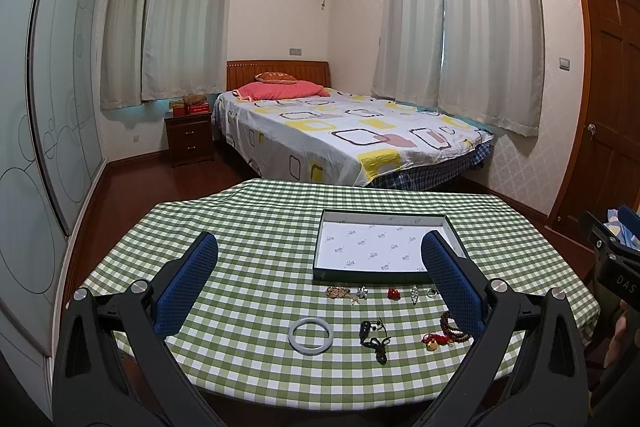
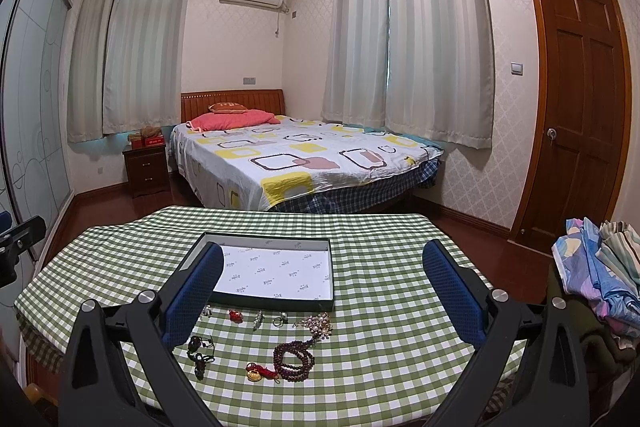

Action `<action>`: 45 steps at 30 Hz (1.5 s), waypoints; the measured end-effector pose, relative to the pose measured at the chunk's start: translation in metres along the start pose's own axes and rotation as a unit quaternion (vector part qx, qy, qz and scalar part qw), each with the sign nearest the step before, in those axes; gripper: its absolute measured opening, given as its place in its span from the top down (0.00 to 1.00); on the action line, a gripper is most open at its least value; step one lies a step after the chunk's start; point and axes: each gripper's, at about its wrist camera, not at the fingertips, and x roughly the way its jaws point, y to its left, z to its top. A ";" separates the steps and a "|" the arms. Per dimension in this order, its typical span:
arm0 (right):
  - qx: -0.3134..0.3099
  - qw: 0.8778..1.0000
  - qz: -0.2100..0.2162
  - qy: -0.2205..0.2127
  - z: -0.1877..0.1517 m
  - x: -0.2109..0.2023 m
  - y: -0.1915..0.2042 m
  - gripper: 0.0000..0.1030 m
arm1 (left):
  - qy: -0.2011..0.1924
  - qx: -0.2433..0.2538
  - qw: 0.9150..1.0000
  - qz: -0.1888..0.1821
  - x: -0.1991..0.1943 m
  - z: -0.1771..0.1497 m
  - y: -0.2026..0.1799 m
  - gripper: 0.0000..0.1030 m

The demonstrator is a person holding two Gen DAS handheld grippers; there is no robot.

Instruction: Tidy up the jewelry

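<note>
A shallow dark box (image 1: 386, 214) (image 2: 272, 303) with white printed lining lies on the green checked table (image 1: 256, 227) (image 2: 380, 267). In front of it lie small pieces: a silver charm (image 1: 362, 293), a red charm (image 1: 394, 293) (image 2: 236, 315), a ring (image 1: 431, 292) (image 2: 281, 318) and a pearl brooch (image 2: 318, 325). Nearer lie a pale jade bangle (image 1: 310, 335), a black cord pendant (image 1: 374, 339) (image 2: 200, 351), dark red beads (image 1: 452, 327) (image 2: 294, 361) and a gold charm on red cord (image 1: 432, 342) (image 2: 256, 374). My left gripper (image 1: 320, 255) and right gripper (image 2: 322, 263) hang open above the table, holding nothing.
A bed (image 1: 344, 135) stands beyond the table, with a nightstand (image 1: 190, 137) to its left. A wooden door (image 2: 580, 107) is at the right. Folded cloth (image 2: 600, 271) is piled at the right, beside the table.
</note>
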 end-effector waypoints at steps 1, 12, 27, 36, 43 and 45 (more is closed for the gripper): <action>0.000 1.000 0.000 0.000 0.000 0.000 0.000 0.06 | 0.000 0.000 1.000 0.000 0.000 -0.001 0.000 0.04; 0.000 1.000 0.001 0.001 0.000 0.000 0.002 0.06 | 0.001 -0.001 1.000 0.000 0.002 -0.001 0.000 0.04; -0.001 1.000 0.002 0.001 0.000 0.000 0.002 0.06 | 0.002 -0.003 1.000 0.001 0.004 -0.003 0.000 0.04; -0.001 1.000 0.002 0.001 -0.001 0.001 0.003 0.06 | 0.002 -0.003 1.000 0.001 0.004 -0.003 0.000 0.04; -0.001 1.000 0.003 0.002 -0.002 0.000 0.005 0.06 | 0.003 -0.002 1.000 0.001 0.004 -0.005 0.000 0.04; -0.002 1.000 0.005 0.002 -0.002 0.000 0.006 0.06 | 0.003 -0.002 1.000 0.001 0.004 -0.006 0.001 0.04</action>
